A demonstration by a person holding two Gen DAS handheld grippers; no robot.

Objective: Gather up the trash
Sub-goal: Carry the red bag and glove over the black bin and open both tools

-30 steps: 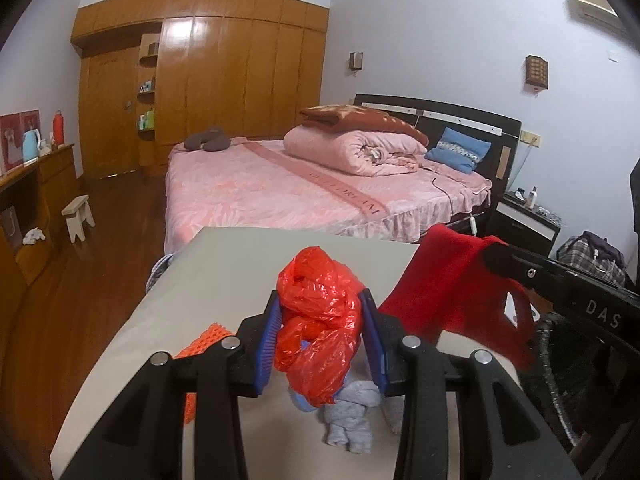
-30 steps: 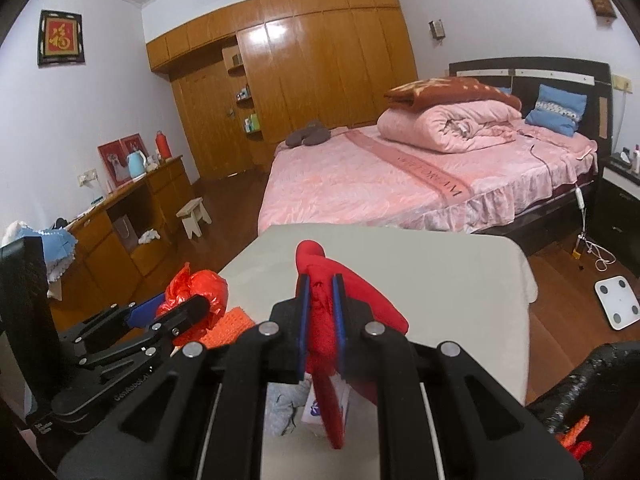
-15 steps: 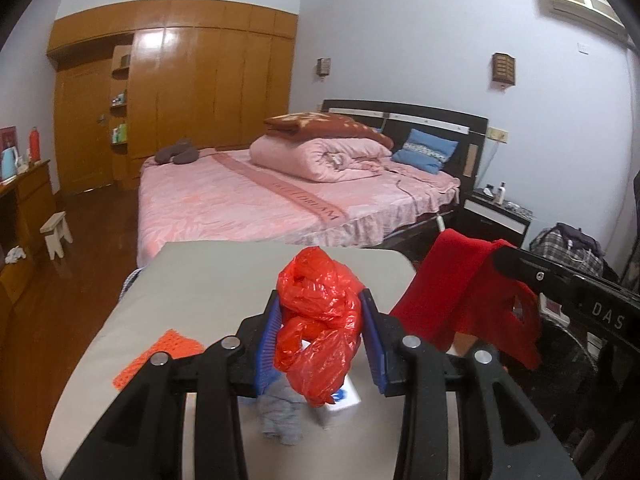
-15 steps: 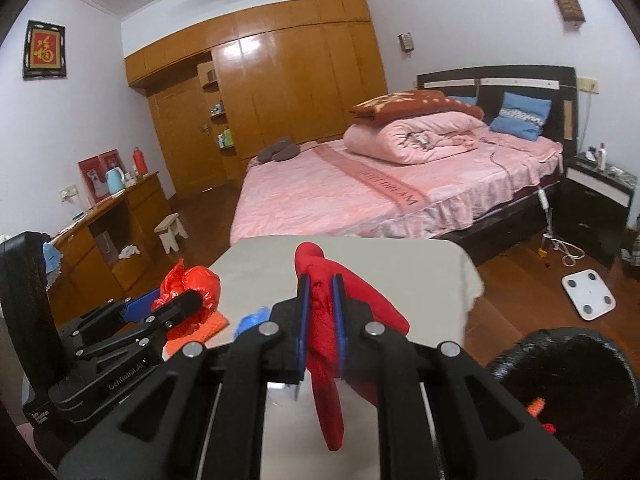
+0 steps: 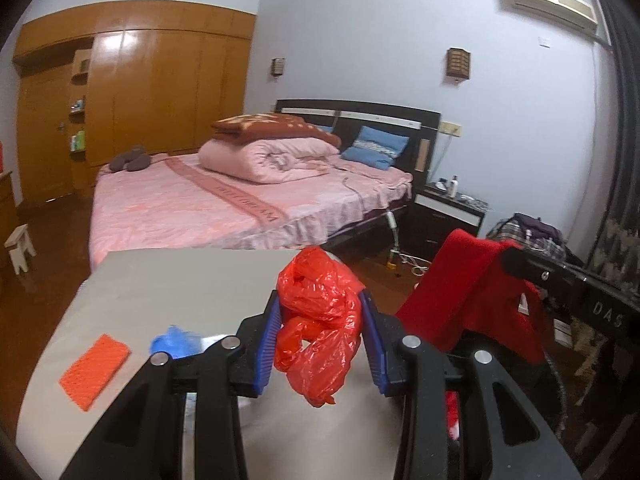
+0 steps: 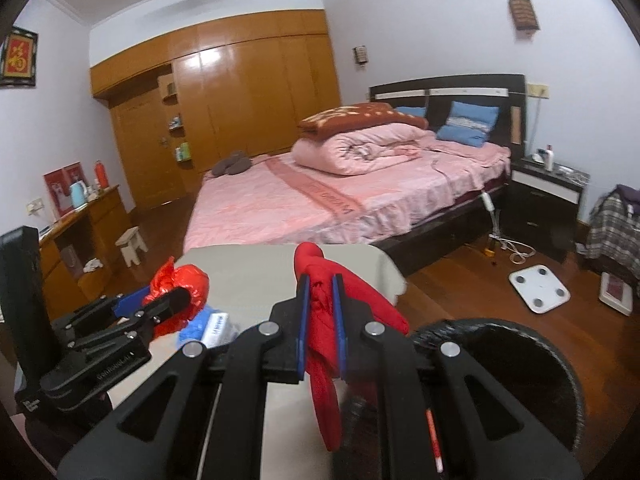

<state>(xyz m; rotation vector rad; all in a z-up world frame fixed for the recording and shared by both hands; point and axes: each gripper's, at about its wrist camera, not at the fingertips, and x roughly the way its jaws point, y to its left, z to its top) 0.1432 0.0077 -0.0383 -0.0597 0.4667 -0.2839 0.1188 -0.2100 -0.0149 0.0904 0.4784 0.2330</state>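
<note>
Left wrist view, from left edge to right: flat orange textured mat lying at lower left on the grey-beige tabletop; just right of it a crumpled blue plastic scrap, partly hidden behind the left gripper. At centre, that claw clenched on a crumpled orange-red plastic bag, blue pads pressing both sides, bag's tail hanging below the fingers. Behind, in mid-frame, a bed with pink cover. At right, a red cloth draped from the other tool's tip.

Right wrist view, left to right: left gripper at lower left with the same orange-red bag above the table; beside it the blue scrap and a small white packet on the top. At centre, right gripper squeezed nearly closed on the red cloth, fabric bunched above the pads and dangling below. At lower right, round black bin, rim just beside the hanging cloth.
</note>
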